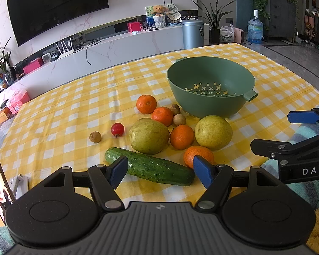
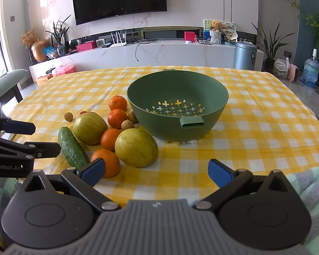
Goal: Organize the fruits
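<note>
PROGRESS: nothing sorted yet | green colander point(image 2: 177, 97) seen empty | mandarins point(image 1: 181, 137), 2 pears point(image 1: 148, 136), cucumber point(image 1: 151, 166), cherry tomato point(image 1: 117, 129), longans all left on cloth beside it | L gripper point(image 1: 160, 171) & R gripper point(image 2: 156, 171) held wide apart, nothing grasped.

The cloth point(image 2: 255, 114) is yellow-and-white check. The bowl point(image 2: 214, 97) is green, the oranges point(image 2: 117, 118) bright orange, the cucumber point(image 1: 153, 167) dark green.

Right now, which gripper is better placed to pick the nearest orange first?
Probably the left gripper: it is open, and the nearest orange lies just beyond its right finger. The right gripper, also open, faces mostly bare cloth.
</note>
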Available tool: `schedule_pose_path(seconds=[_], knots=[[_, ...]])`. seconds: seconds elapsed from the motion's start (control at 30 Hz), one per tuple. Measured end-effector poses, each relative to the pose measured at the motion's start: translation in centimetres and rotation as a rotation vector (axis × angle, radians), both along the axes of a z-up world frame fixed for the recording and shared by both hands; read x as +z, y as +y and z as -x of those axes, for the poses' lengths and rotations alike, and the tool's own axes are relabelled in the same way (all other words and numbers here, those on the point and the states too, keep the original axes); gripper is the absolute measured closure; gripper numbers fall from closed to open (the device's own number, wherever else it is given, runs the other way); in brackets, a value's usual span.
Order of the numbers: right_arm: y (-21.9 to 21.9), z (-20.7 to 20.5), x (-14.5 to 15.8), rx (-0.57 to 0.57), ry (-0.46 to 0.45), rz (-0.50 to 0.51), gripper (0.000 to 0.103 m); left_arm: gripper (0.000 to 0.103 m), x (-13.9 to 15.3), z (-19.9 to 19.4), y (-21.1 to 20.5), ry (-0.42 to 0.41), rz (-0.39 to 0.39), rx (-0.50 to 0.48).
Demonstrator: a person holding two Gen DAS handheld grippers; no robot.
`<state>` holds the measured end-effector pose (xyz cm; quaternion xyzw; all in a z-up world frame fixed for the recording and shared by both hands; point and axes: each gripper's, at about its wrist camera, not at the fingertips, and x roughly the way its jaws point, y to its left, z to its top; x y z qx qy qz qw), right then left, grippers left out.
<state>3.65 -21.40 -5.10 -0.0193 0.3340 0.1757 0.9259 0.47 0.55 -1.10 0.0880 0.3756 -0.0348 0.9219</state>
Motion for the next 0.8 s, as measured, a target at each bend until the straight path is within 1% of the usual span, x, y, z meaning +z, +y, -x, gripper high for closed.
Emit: schedule_pose_path(seconds=[0.27, 0.4, 0.47, 0.63, 0.7, 0.8], knots=[[0.0, 0.0, -0.1, 0.0, 0.001, 0.001, 0.004, 0.021, 0.0, 0.0, 0.0, 0.0, 0.001, -0.001], [-0.1, 0.0, -0.1, 0.0, 0.001, 0.001, 0.004, 0.023, 0.0, 0.0, 0.1, 0.007, 0.01, -0.006], [0.0, 0.0, -0.1, 0.0, 0.001, 0.0, 0.004, 0.027, 0.0, -0.1, 0.4, 0.013, 0.024, -0.007], [-0.3, -0.3, -0.2, 0.002, 0.003, -0.037, 0.005, 0.041, 0.4, -0.3, 0.9, 0.008, 0.062, -0.019], [-0.3, -0.5, -0.4, 0.003, 0.011, -0.053, 0.011, 0.043, 0.4, -0.6, 1.3, 0.007, 0.083, -0.024], [-0.2, -1.3, -0.9, 0.006, 0.049, -0.083, 0.013, 0.046, 0.3, -1.2, 1.8, 0.019, 0.121, -0.021]])
